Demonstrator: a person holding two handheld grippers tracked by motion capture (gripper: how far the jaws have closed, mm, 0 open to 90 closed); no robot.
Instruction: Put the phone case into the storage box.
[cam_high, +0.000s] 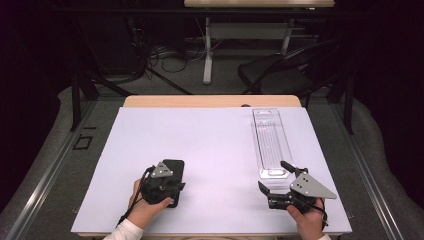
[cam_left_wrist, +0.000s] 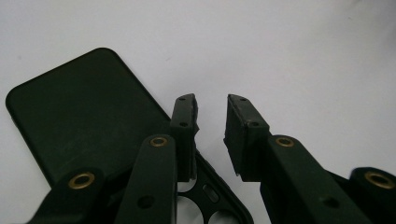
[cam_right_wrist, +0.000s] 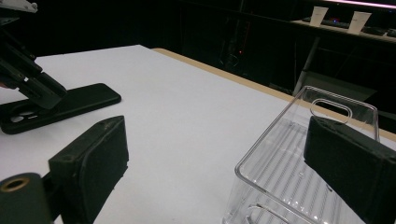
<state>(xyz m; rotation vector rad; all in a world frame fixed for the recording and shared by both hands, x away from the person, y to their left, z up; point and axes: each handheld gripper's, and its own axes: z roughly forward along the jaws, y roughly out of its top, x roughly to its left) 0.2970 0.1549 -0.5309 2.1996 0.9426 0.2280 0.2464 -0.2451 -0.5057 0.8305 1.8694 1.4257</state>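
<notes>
Phone case (cam_high: 173, 172), black, lies flat on the white table (cam_high: 210, 150) at the near left, camera cutouts toward the person. Long axis runs roughly near-to-far, tilted slightly. Left gripper (cam_left_wrist: 211, 116) sits over its near end, jaws slightly apart, one jaw at the case's edge; not yet clamped. Clear plastic packaging tray (cam_high: 270, 142) lies at the right, long axis also near-to-far. Right gripper (cam_high: 276, 180) hovers at the tray's near end, jaws wide apart. Judged: early stage, nothing lifted; grasping and any fitting remain.

The phone case (cam_left_wrist: 79, 121) looks like matt black plastic, smooth. The tray (cam_right_wrist: 299, 163) is clear glossy plastic with ribs. The table (cam_high: 210, 150) has a matt white top and a wood edge.
</notes>
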